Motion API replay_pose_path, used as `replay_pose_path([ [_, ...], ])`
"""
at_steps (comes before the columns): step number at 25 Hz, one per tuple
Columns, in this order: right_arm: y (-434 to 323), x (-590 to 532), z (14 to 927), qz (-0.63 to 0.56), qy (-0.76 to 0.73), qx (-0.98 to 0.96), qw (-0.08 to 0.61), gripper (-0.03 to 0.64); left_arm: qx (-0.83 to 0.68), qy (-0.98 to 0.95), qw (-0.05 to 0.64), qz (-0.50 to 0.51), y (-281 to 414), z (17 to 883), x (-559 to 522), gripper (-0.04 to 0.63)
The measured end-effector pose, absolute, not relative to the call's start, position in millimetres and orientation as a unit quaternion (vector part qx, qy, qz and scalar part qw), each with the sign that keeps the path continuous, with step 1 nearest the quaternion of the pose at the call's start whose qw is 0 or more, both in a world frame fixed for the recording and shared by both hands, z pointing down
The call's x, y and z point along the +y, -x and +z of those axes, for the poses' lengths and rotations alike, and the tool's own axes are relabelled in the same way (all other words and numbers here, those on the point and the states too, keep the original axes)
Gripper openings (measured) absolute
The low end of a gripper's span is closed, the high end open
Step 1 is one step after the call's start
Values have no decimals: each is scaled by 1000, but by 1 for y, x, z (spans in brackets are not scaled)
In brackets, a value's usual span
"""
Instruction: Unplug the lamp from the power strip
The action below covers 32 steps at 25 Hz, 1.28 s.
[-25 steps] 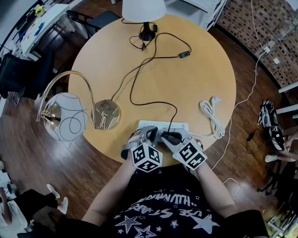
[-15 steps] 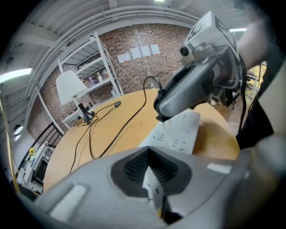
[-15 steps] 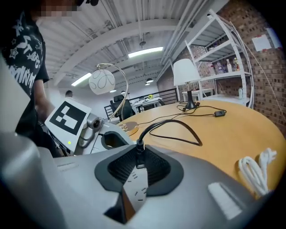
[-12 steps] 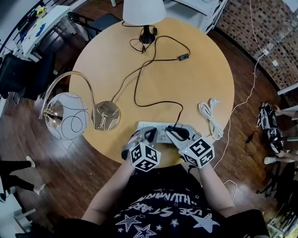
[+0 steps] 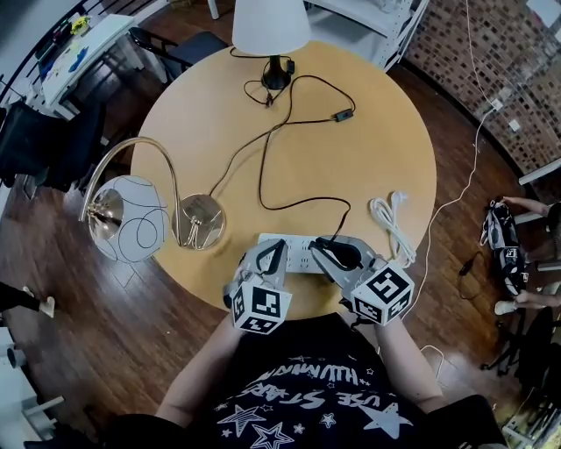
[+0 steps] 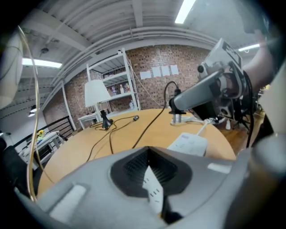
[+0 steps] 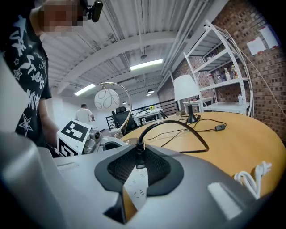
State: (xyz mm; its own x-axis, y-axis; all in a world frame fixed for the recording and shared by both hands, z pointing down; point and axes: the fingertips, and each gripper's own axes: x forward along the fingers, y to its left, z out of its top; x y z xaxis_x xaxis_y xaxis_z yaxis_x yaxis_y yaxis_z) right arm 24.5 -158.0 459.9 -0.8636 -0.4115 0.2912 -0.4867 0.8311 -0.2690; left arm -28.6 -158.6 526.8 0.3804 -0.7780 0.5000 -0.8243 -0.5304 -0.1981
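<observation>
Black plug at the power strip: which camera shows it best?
The right gripper view: the black plug sits close between the jaws of the right gripper. The left gripper view shows it side-on, farther off; the head view, small and dark.

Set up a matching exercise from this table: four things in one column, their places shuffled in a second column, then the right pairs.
Things
1. white-shaded table lamp with black base
2. gold arched lamp with clear globe shade
3. coiled white cable
4. black plug on the black cord

Places
A. between the jaws of the right gripper, at the white power strip
B. at the far edge of the round wooden table
C. base on the table's left side, globe hanging past the edge
D. on the table, right of the power strip

Pairs: 1-B, 2-C, 3-D, 4-A
</observation>
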Motion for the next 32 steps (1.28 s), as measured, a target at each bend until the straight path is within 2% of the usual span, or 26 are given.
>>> replay_pose_path([
  [12,-25,-162,401,181,-236,-955,12,61,-546,-834,2,75,40,405,-159,2],
  [32,-24,-162,417,172,-249,-952,33,61,-576,-814,16,74,57,408,-146,2],
])
